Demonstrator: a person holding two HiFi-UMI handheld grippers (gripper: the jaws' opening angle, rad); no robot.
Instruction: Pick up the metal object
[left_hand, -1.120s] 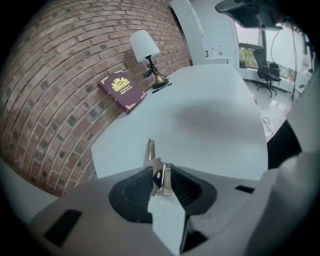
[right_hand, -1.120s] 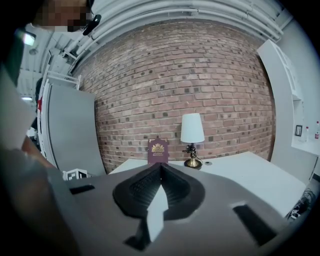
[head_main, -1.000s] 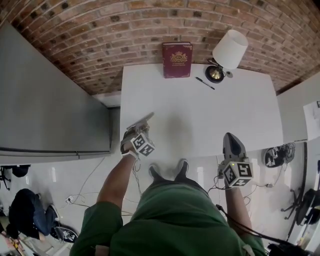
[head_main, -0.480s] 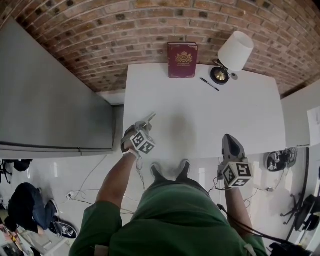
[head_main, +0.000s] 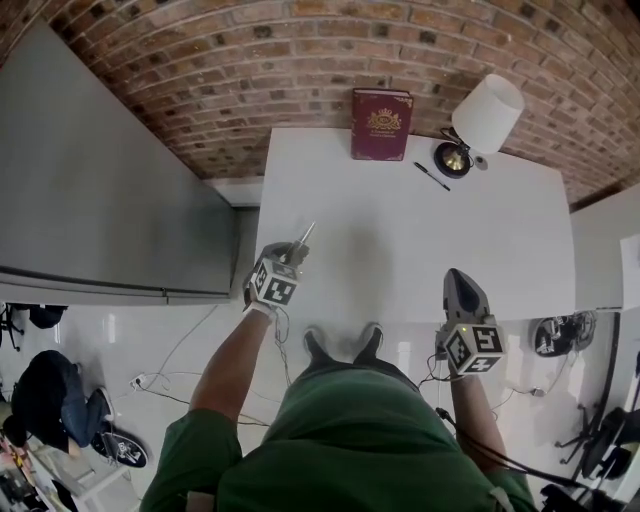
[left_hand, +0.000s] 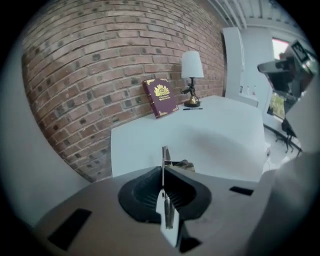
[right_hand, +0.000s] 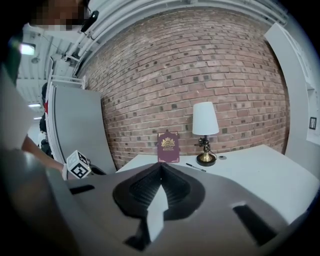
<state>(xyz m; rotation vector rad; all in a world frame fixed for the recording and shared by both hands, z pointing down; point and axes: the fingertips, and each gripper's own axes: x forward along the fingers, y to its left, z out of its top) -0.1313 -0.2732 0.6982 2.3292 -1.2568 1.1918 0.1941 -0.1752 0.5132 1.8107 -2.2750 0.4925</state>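
Observation:
The metal object (head_main: 304, 236) is a thin flat silvery strip. It sticks out of my left gripper (head_main: 293, 254) over the near left corner of the white table (head_main: 420, 240). In the left gripper view the strip (left_hand: 164, 154) stands on edge between the pads, and the jaws of the left gripper (left_hand: 164, 167) are closing tight on it. My right gripper (head_main: 461, 279) hangs just off the table's near edge at the right. Its jaws meet with nothing between them, as the right gripper view (right_hand: 161, 166) shows.
A dark red book (head_main: 381, 124) leans on the brick wall at the table's far edge. Beside it are a white-shaded lamp (head_main: 483, 112) and a black pen (head_main: 432, 176). A tall grey cabinet (head_main: 100, 180) stands left of the table. Cables lie on the floor.
The left gripper's jaws have gone from wide apart to shut on the metal strip. The right gripper has stayed where it was.

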